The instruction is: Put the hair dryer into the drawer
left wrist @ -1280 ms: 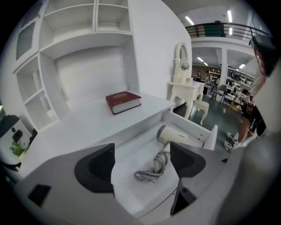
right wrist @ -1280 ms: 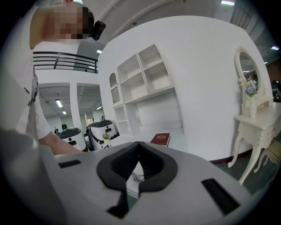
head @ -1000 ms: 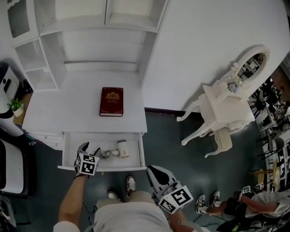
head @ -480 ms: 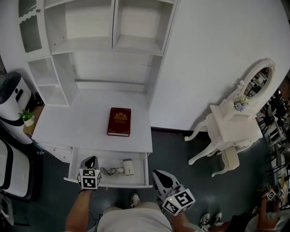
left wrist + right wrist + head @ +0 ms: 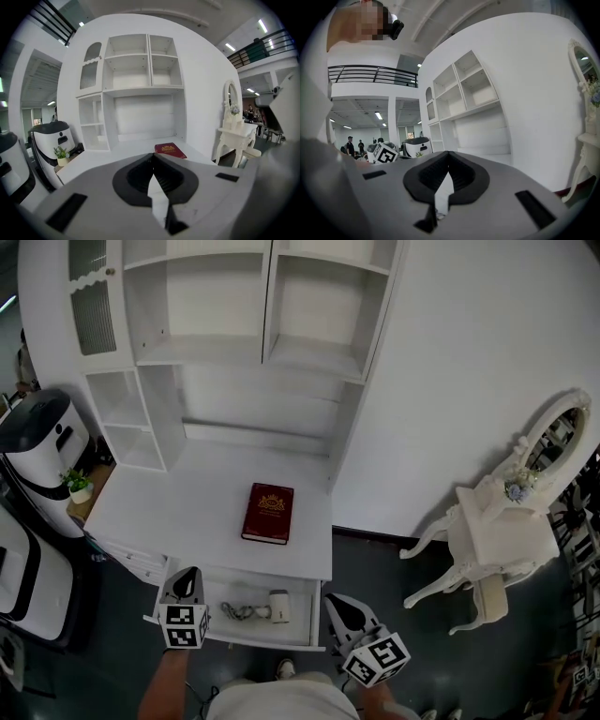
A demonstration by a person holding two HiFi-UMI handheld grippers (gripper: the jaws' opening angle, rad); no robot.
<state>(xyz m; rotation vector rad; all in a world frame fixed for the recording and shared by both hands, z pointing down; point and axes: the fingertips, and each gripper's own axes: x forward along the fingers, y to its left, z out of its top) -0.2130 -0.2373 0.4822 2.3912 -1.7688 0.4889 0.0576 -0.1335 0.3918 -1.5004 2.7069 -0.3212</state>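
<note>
Hair dryer (image 5: pixel 278 606) lies in the open drawer (image 5: pixel 265 641) under the front edge of the bench (image 5: pixel 178 512). Left gripper (image 5: pixel 187 574) and right gripper (image 5: pixel 334 602) are both closed and empty. The gold print on the red book (image 5: pixel 269 513) is too small to read.

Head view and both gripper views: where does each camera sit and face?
Head view: on the head, looking steeply down at desk, open drawer, hair dryer; left gripper, right gripper show.
Left gripper view: on that gripper, facing shelves and red book; shut jaws.
Right gripper view: on its gripper, facing shelves sideways; shut jaws.
Shared: shelves, all three.
</note>
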